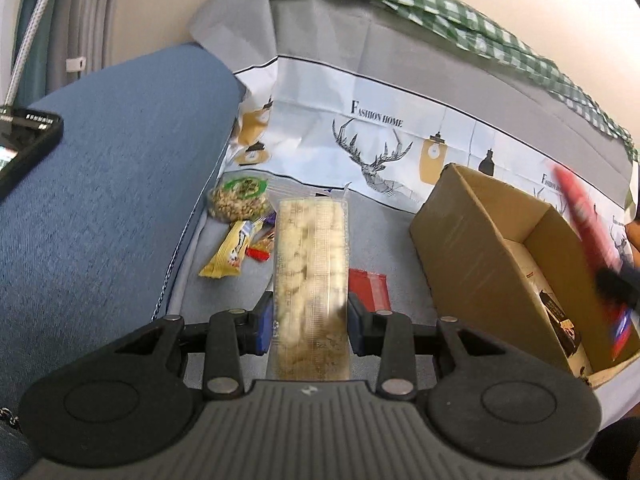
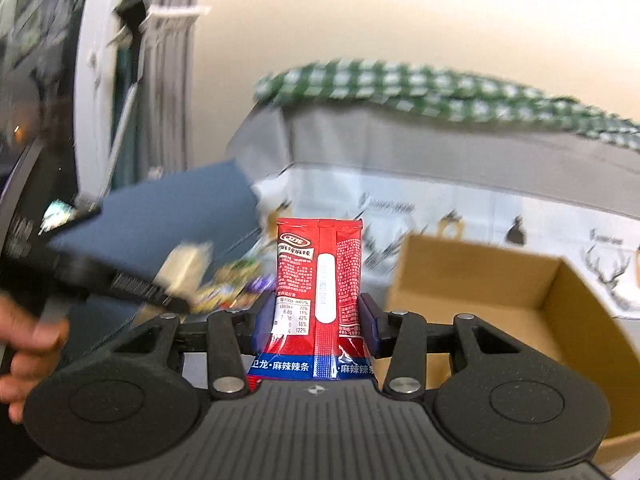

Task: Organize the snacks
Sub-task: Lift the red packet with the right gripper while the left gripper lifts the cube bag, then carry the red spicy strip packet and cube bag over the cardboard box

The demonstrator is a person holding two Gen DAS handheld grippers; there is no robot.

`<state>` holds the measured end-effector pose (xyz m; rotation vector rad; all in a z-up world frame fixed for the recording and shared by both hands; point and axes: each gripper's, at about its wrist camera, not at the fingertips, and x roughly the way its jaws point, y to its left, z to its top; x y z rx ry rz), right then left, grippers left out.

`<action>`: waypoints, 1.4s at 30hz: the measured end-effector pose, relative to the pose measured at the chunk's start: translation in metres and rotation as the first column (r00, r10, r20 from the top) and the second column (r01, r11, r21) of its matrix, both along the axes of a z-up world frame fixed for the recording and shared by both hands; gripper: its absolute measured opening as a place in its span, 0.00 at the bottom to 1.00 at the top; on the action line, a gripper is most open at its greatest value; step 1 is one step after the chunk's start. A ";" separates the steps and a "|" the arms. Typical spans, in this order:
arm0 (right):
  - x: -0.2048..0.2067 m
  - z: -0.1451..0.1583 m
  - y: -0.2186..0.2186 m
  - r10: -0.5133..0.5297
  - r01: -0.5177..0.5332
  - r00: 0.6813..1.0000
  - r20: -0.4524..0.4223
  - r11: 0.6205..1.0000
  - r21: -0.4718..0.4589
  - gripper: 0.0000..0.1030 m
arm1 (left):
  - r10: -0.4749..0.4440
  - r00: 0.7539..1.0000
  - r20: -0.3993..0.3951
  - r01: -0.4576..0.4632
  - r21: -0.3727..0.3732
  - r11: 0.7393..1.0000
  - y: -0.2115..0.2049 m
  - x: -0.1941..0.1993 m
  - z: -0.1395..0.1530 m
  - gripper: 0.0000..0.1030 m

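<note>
My left gripper (image 1: 308, 320) is shut on a long clear pack of pale puffed snacks (image 1: 310, 264), held above the grey seat. My right gripper (image 2: 316, 320) is shut on a red spicy-strip packet (image 2: 320, 276), held upright beside the open cardboard box (image 2: 500, 292). In the left wrist view the box (image 1: 472, 240) stands at the right, with the red packet (image 1: 588, 224) blurred above it. Loose snacks lie on the seat: a bag of nuts (image 1: 238, 198), a yellow packet (image 1: 230, 252) and a red packet (image 1: 370, 288).
A blue sofa armrest (image 1: 108, 184) rises at the left with a black phone (image 1: 24, 140) on it. A grey deer-print cover (image 1: 380, 148) drapes the backrest, with a green checked cloth (image 1: 440, 4) on top. A hand (image 2: 28, 340) shows at the left.
</note>
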<state>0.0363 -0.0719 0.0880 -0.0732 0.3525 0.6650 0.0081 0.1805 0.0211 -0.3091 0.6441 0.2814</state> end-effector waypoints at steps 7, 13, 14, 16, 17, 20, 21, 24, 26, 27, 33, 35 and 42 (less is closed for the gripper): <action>0.052 0.015 -0.051 -0.143 0.144 0.986 0.089 0.990 0.001 0.45 | -0.035 0.999 -0.011 0.035 -0.010 0.999 -0.004 0.007 -0.003 0.39; 0.085 0.004 -0.086 -0.244 0.243 0.969 0.025 0.969 0.046 0.45 | -0.063 0.998 0.024 0.063 -0.009 0.998 -0.014 0.011 0.005 0.39; 0.089 0.004 -0.091 -0.254 0.253 0.967 0.011 0.965 0.065 0.45 | -0.067 0.997 0.032 0.067 -0.007 0.998 -0.017 0.011 0.007 0.39; 0.093 0.005 -0.100 -0.272 0.270 0.962 -0.001 0.958 0.096 0.45 | -0.075 0.996 0.045 0.075 0.000 0.997 -0.022 0.012 0.013 0.39; 0.097 0.004 -0.104 -0.278 0.278 0.960 -0.011 0.955 0.104 0.45 | -0.079 0.995 0.052 0.079 0.002 0.997 -0.025 0.013 0.016 0.39; 0.105 0.002 -0.114 -0.295 0.298 0.955 -0.038 0.948 0.116 0.45 | -0.098 0.994 0.056 0.098 0.010 0.995 -0.035 0.018 0.024 0.39; 0.107 0.001 -0.115 -0.301 0.304 0.953 -0.043 0.946 0.116 0.45 | -0.105 0.993 0.052 0.104 0.020 0.994 -0.039 0.021 0.026 0.39; 0.120 -0.003 -0.120 -0.314 0.318 0.948 -0.054 0.942 0.105 0.45 | -0.134 0.989 0.065 0.130 0.053 0.990 -0.053 0.028 0.033 0.39; 0.125 -0.005 -0.122 -0.318 0.323 0.946 -0.064 0.942 0.093 0.45 | -0.156 0.985 0.079 0.150 0.075 0.986 -0.063 0.034 0.037 0.39; 0.127 -0.005 -0.123 -0.321 0.326 0.945 -0.069 0.941 0.086 0.45 | -0.167 0.982 0.086 0.160 0.084 0.984 -0.068 0.037 0.039 0.39; 0.132 -0.007 -0.132 -0.338 0.346 0.935 -0.102 0.936 0.065 0.45 | -0.230 0.965 0.128 0.212 0.140 0.967 -0.101 0.055 0.042 0.39; 0.131 -0.005 -0.135 -0.344 0.350 0.934 -0.100 0.935 0.060 0.45 | -0.247 0.958 0.146 0.224 0.157 0.962 -0.110 0.057 0.043 0.39; 0.133 -0.004 -0.145 -0.375 0.383 0.920 -0.115 0.922 0.054 0.45 | -0.327 0.927 0.183 0.294 0.184 0.938 -0.145 0.082 0.047 0.39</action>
